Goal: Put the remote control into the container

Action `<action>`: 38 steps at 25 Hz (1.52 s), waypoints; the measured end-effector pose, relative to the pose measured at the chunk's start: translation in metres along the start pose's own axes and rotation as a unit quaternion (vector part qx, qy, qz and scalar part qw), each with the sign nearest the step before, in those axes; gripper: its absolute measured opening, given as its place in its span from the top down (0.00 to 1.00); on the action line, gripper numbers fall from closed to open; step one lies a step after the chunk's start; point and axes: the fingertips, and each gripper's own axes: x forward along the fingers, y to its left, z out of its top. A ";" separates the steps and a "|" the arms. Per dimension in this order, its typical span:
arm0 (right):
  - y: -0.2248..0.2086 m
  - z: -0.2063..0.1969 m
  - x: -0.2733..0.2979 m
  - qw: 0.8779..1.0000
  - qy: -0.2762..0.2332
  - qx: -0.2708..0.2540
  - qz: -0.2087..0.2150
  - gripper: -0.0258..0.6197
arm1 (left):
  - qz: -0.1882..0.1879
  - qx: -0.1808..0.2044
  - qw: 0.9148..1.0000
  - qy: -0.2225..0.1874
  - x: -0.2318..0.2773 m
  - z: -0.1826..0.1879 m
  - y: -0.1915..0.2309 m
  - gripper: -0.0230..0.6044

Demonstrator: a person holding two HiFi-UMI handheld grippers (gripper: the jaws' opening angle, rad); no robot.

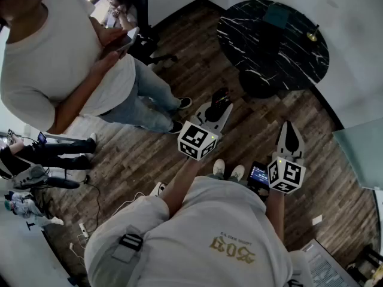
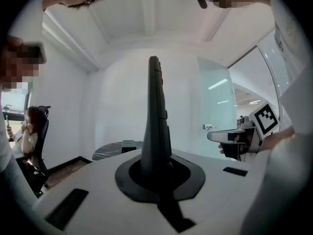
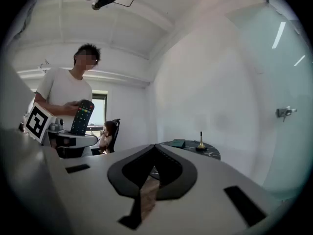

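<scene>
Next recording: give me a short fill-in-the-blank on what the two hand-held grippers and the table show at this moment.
1. The left hand-held gripper has its jaws ____ on the dark slim plastic remote control, which stands upright.
2. The right hand-held gripper has its jaws together with ____ between them.
3. The small teal container sits on the round ____ marble-patterned table.

Missing words: shut; nothing; black.
</scene>
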 end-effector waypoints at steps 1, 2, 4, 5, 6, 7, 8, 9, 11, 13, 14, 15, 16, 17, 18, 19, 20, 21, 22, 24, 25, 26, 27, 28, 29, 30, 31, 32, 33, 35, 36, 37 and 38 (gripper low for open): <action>-0.001 0.002 -0.001 1.000 -0.003 -0.001 0.002 0.94 | 0.000 0.001 1.000 -0.007 0.001 0.004 -0.002 0.95; -0.002 0.004 -0.001 1.000 -0.005 -0.001 0.004 0.94 | 0.000 0.001 1.000 -0.014 0.003 0.008 -0.005 0.95; -0.004 0.005 -0.003 1.000 -0.007 -0.001 0.006 0.94 | -0.002 0.001 1.000 -0.019 0.005 0.012 -0.011 0.95; -0.006 0.006 -0.003 1.000 -0.008 -0.001 0.007 0.94 | -0.004 0.002 1.000 -0.020 0.007 0.012 -0.015 0.95; -0.007 0.006 -0.004 1.000 -0.008 -0.001 0.008 0.94 | -0.006 0.002 1.000 -0.019 0.008 0.012 -0.018 0.95; -0.008 0.007 -0.005 1.000 -0.008 -0.001 0.009 0.94 | -0.008 0.002 1.000 -0.018 0.010 0.012 -0.021 0.95; -0.009 0.008 -0.006 1.000 -0.009 -0.002 0.009 0.94 | -0.011 0.002 1.000 -0.018 0.011 0.012 -0.025 0.95; -0.010 0.008 -0.007 1.000 -0.009 -0.002 0.009 0.94 | -0.013 0.003 1.000 -0.017 0.012 0.012 -0.028 0.95; -0.012 0.008 -0.011 1.000 -0.010 -0.001 0.010 0.94 | -0.017 0.003 1.000 -0.017 0.013 0.011 -0.035 0.95; -0.015 0.009 -0.015 1.000 -0.015 0.008 0.012 0.94 | -0.022 0.004 1.000 -0.015 0.014 0.011 -0.042 0.95; -0.017 0.010 -0.016 1.000 -0.018 0.014 0.013 0.94 | -0.023 0.005 1.000 -0.014 0.015 0.011 -0.045 0.95; -0.019 0.010 -0.017 1.000 -0.021 0.018 0.013 0.94 | -0.024 0.006 1.000 -0.014 0.016 0.012 -0.047 0.95; -0.021 0.010 -0.018 0.999 -0.022 0.019 0.013 0.94 | -0.023 0.005 1.000 -0.014 0.016 0.012 -0.049 0.95; -0.023 0.010 -0.019 0.999 -0.023 0.019 0.013 0.94 | -0.022 0.005 1.000 -0.014 0.017 0.012 -0.051 0.95; -0.025 0.010 -0.021 0.999 -0.023 0.018 0.014 0.94 | -0.021 0.005 1.000 -0.015 0.018 0.012 -0.053 0.95; -0.027 0.010 -0.022 0.999 -0.023 0.018 0.015 0.94 | -0.020 0.004 1.000 -0.016 0.018 0.013 -0.055 0.95; -0.029 0.009 -0.024 0.999 -0.023 0.018 0.016 0.94 | -0.018 0.004 1.000 -0.017 0.018 0.013 -0.056 0.95; -0.030 0.009 -0.025 0.999 -0.024 0.018 0.017 0.94 | -0.017 0.005 1.000 -0.019 0.018 0.014 -0.058 0.95; -0.031 0.008 -0.026 0.999 -0.024 0.018 0.018 0.94 | -0.016 0.006 1.000 -0.020 0.018 0.015 -0.059 0.95; -0.034 0.005 -0.025 0.999 -0.021 0.022 0.021 0.94 | -0.015 0.007 1.000 -0.018 0.020 0.013 -0.062 0.95; -0.035 0.003 -0.025 0.999 -0.019 0.025 0.023 0.94 | -0.014 0.005 1.000 -0.016 0.021 0.012 -0.063 0.95; -0.035 0.003 -0.024 0.999 -0.018 0.026 0.024 0.94 | -0.014 0.002 1.000 -0.015 0.023 0.010 -0.063 0.95; -0.036 0.004 -0.022 0.999 -0.018 0.024 0.025 0.94 | -0.014 0.000 1.000 -0.014 0.025 0.010 -0.063 0.95; -0.037 0.006 -0.020 0.999 -0.019 0.021 0.025 0.94 | -0.014 -0.001 1.000 -0.014 0.028 0.010 -0.062 0.95; -0.037 0.008 -0.018 0.999 -0.020 0.019 0.025 0.94 | -0.015 -0.003 1.000 -0.014 0.032 0.011 -0.060 0.95; -0.039 0.009 -0.015 0.999 -0.021 0.018 0.025 0.94 | -0.016 -0.003 1.000 -0.015 0.036 0.012 -0.058 0.95; -0.041 0.009 -0.012 0.999 -0.021 0.018 0.024 0.94 | -0.018 -0.004 1.000 -0.017 0.041 0.013 -0.057 0.95; -0.044 0.008 -0.007 0.999 -0.020 0.019 0.021 0.94 | -0.020 -0.004 1.000 -0.018 0.047 0.014 -0.055 0.95; -0.047 0.007 -0.002 0.999 -0.019 0.021 0.019 0.94 | -0.022 -0.004 1.000 -0.019 0.054 0.015 -0.053 0.95; -0.053 0.006 0.010 0.999 -0.017 0.022 0.016 0.94 | -0.026 -0.005 0.999 -0.019 0.067 0.015 -0.048 0.95; -0.055 0.007 0.016 1.000 -0.016 0.022 0.015 0.94 | -0.027 -0.006 0.999 -0.020 0.073 0.016 -0.044 0.95; -0.057 0.008 0.024 1.000 -0.016 0.021 0.014 0.94 | -0.028 -0.006 0.999 -0.021 0.080 0.018 -0.039 0.95; -0.059 0.010 0.032 1.000 -0.017 0.021 0.013 0.94 | -0.030 -0.007 0.999 -0.023 0.086 0.020 -0.034 0.95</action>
